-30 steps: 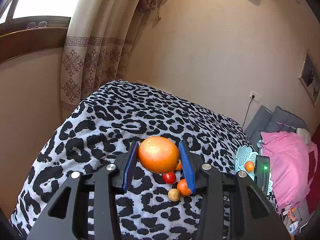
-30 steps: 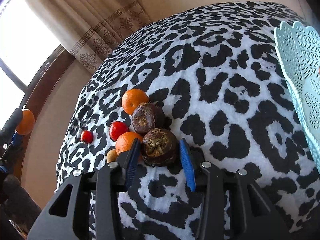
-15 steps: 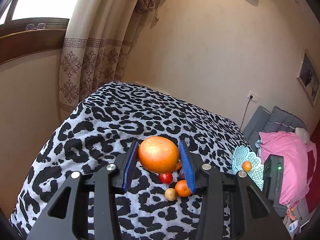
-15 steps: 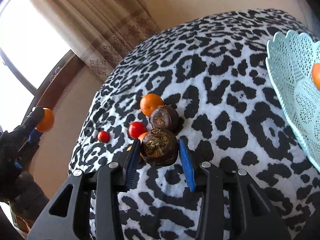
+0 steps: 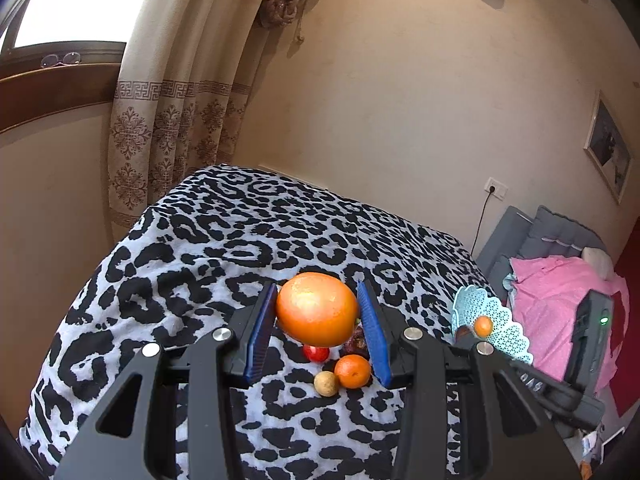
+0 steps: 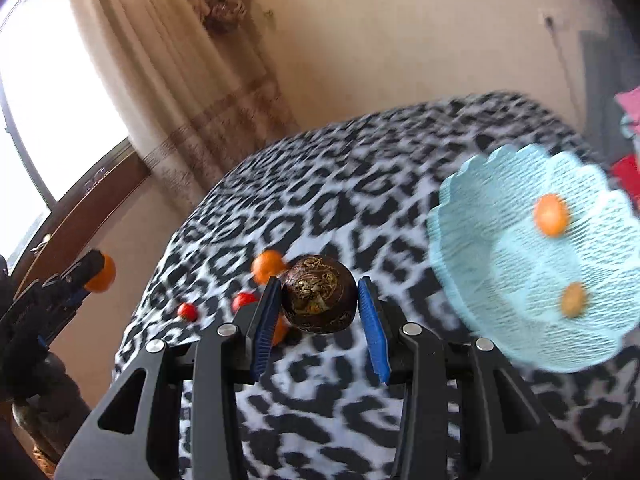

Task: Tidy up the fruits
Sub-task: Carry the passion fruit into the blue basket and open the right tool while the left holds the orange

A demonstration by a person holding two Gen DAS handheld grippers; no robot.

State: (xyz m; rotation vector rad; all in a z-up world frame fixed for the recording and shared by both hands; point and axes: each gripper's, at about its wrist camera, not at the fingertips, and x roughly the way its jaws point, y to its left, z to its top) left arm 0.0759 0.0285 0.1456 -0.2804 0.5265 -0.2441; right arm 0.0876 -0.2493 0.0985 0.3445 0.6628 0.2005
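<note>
Left gripper [image 5: 317,311] clamps glossy round orange [image 5: 316,309]; right gripper [image 6: 319,301] clamps wrinkled dark fruit [image 6: 319,299]; lacy basket [image 6: 500,216] near.

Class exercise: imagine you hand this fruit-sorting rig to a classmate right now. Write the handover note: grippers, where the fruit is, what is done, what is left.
Left gripper: shut on a large orange, held above the leopard-print cover.
Right gripper: shut on a dark brown fruit, clear of the cover, near the light blue basket.
Done: two small orange fruits lie in the basket.
Left: both held fruits, plus small oranges, red fruits and a tan fruit on the cover.
</note>
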